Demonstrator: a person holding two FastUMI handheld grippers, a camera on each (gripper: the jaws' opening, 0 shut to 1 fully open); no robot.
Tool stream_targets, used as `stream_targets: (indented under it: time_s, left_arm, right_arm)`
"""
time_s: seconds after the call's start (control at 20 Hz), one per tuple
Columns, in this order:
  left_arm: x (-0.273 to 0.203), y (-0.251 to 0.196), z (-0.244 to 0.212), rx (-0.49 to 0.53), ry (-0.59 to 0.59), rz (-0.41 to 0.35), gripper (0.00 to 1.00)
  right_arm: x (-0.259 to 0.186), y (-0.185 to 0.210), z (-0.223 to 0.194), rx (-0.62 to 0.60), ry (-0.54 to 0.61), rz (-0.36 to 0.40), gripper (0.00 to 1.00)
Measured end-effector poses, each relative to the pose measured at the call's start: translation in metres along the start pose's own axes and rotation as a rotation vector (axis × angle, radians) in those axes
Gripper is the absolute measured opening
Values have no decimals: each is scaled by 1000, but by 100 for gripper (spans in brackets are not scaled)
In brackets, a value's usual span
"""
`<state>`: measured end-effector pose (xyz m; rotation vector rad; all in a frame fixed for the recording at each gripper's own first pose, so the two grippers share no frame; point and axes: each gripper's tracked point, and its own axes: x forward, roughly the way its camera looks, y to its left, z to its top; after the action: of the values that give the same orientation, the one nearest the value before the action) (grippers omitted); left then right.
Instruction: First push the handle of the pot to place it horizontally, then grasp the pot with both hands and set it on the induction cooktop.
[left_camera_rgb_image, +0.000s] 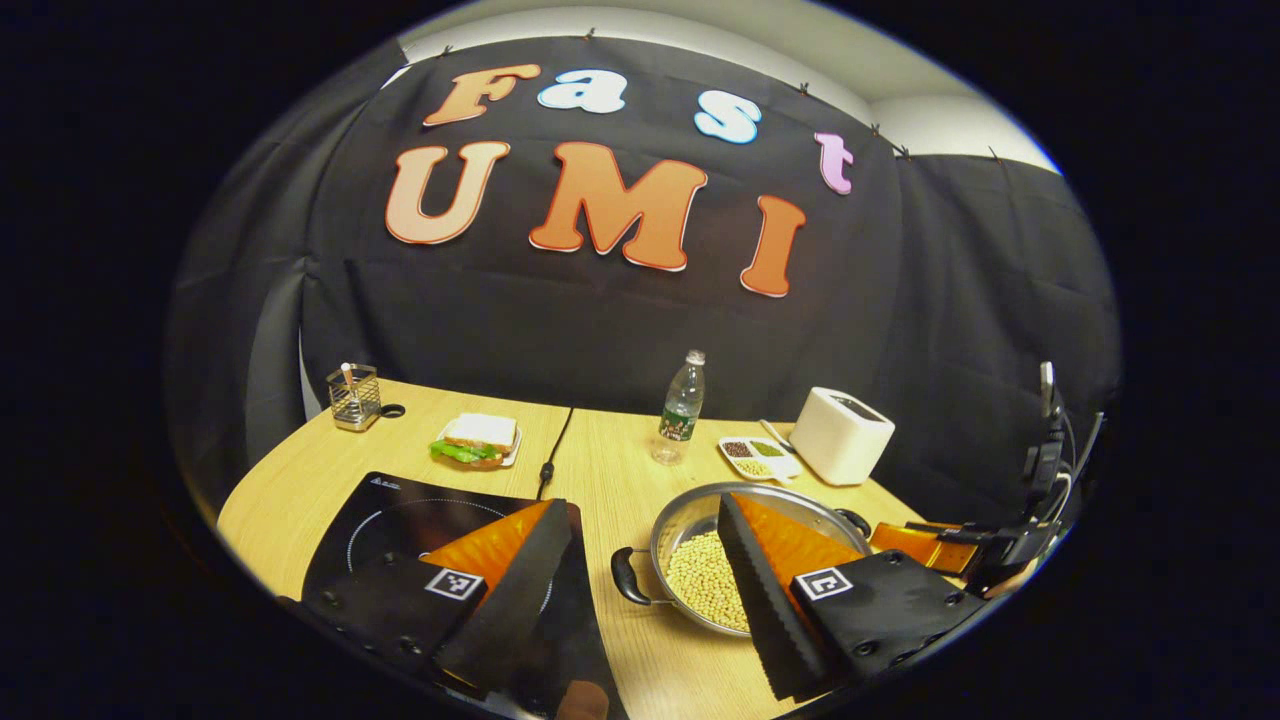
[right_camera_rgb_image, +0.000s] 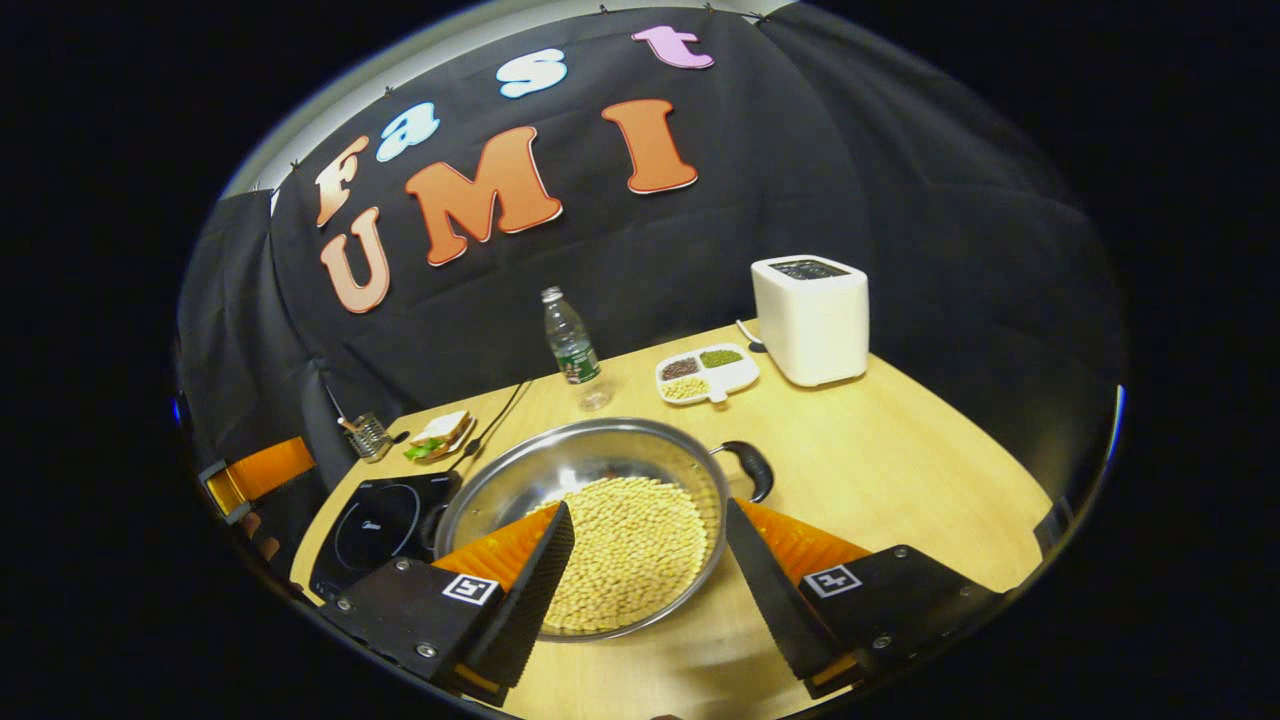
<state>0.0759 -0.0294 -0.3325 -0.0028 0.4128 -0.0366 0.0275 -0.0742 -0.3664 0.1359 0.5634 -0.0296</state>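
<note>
Nearest in the left gripper view, the left gripper (left_camera_rgb_image: 640, 590) is held low over a pale wooden table (left_camera_rgb_image: 630, 470), its jaws spread wide with nothing between them: one finger overlaps the black induction cooktop (left_camera_rgb_image: 400, 520), the other the steel pot (left_camera_rgb_image: 700, 560). The pot, holding a layer of soybeans (left_camera_rgb_image: 700, 580), stands on the table just beside the cooktop, not on it, with one black side handle (left_camera_rgb_image: 630, 580) turned toward the cooktop. In the right gripper view, the right gripper (right_camera_rgb_image: 645, 580) is poised close above the pot's near rim, jaws likewise spread and gripping nothing, the other handle (right_camera_rgb_image: 750, 468) seen near its right finger; this stance is judged to be a preparation for handling the pot from both sides. Farther back, a water bottle (right_camera_rgb_image: 570, 350), a divided dish of dried beans (right_camera_rgb_image: 705, 372), a white toaster (right_camera_rgb_image: 812, 318), a sandwich on a plate (left_camera_rgb_image: 478, 440) and a wire utensil holder (left_camera_rgb_image: 354, 397) are set well clear, near the booth wall.
</note>
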Motion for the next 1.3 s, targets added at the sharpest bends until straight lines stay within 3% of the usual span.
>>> stream_targets:
  time_s: [0.45, 0.7, 1.1, 1.3]
  left_arm:
    - [64, -23, -67, 46, 195, -12, 99]
    - [82, -18, -93, 50, 272, 15, 99]
    - [88, -11, -95, 106, 291, 51, 98]
    - [90, -6, -113, 63, 357, 58, 96]
  right_arm:
    - [68, -48, 9, -65, 37, -80, 95]
    - [94, -49, -2, -116, 78, -83, 95]
    - [116, -51, -14, -128, 129, -86, 95]
    - [119, -49, -12, -126, 137, -78, 95]
